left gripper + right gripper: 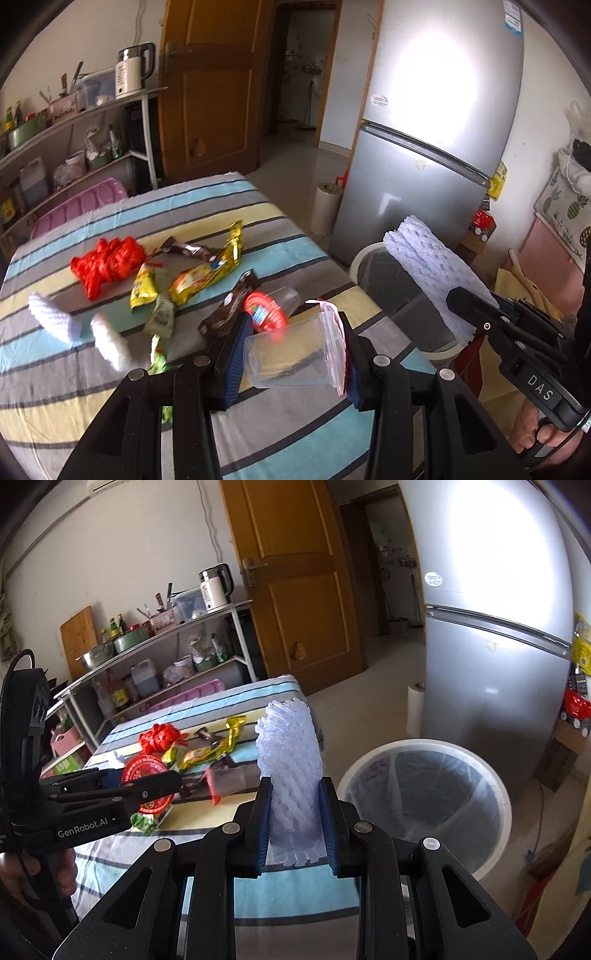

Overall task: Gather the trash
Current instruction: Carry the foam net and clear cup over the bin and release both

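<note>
My left gripper (291, 354) is shut on a clear plastic cup (291, 354) lying sideways between its blue pads, held above the striped table (110, 398). My right gripper (295, 823) is shut on a white foam fruit net (291, 760), upright, just left of the white trash bin (491, 786) with a clear liner. The foam net also shows in the left wrist view (432, 273) over the bin (391, 280). On the table lie a red net bag (107, 266), yellow snack wrappers (199, 277), a brown wrapper (229, 306), a second cup with a red lid (266, 310) and white foam pieces (110, 343).
A silver fridge (436, 147) stands behind the bin, with a paper roll (327, 206) beside it. A shelf rack (74, 147) with a kettle and bottles stands left of a wooden door (210, 92). A pink tray (81, 206) sits behind the table.
</note>
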Tool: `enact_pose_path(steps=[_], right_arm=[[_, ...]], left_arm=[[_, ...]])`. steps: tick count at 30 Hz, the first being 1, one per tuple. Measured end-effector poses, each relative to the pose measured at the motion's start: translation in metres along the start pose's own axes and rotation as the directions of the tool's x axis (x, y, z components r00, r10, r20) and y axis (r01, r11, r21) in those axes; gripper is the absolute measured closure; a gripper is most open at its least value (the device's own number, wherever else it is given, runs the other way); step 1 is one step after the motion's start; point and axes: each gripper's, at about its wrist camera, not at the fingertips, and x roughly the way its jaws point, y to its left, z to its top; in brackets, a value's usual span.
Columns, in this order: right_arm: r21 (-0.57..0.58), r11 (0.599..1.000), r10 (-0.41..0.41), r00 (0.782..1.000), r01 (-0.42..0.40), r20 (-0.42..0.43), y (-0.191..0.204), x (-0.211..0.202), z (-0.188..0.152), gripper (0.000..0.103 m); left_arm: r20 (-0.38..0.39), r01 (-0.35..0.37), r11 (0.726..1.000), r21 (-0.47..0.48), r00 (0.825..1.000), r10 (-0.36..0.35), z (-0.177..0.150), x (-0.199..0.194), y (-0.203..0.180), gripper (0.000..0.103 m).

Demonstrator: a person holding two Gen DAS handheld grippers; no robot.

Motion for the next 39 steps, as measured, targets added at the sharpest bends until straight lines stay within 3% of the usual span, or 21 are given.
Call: enact_pose_path(steps=[10,18,24,27,29,31,39], right_arm=[[0.079,0.981,-0.175,0.985,0.174,-0.004,-0.065,-0.008,0.007,0.077],[0.121,0.955,-0.262,0.962,0.271,-0.081,-0.108,0.007,-0.003,0.077],[0.113,0.943,-0.295,0.943,0.314,-0.156,-0.125,0.028,-0.012,0.077],[0.107,0.94,-0.302,0.936,0.324,-0.182,-0.133,0.035,-0.016,0.074],[0.104,0.937,-0.31,0.932,0.332,-0.187,-0.135,0.038,-0.019,0.061],[0.107,0.936,-0.311,0.931,0.334,-0.19,-0.135,0.039,-0.021,0.053],[0.113,0.934,-0.318,0.933,0.338,-0.168,-0.13,0.031,-0.021,0.052]], left_arm=[[-0.029,0.147,0.985,0.089,0.989,-0.145,0.039,0.059,-0.078,0.059],[-0.129,0.199,0.972,0.123,0.975,-0.183,0.038,0.114,-0.123,0.058],[-0.186,0.199,0.97,0.138,0.967,-0.172,0.036,0.142,-0.133,0.058],[-0.205,0.178,0.975,0.136,0.967,-0.148,0.034,0.149,-0.134,0.043],[-0.204,0.177,0.976,0.126,0.968,-0.149,0.033,0.151,-0.132,0.036],[-0.207,0.181,0.977,0.115,0.966,-0.155,0.033,0.151,-0.129,0.036],[-0.178,0.167,0.979,0.115,0.973,-0.146,0.034,0.134,-0.118,0.036]])
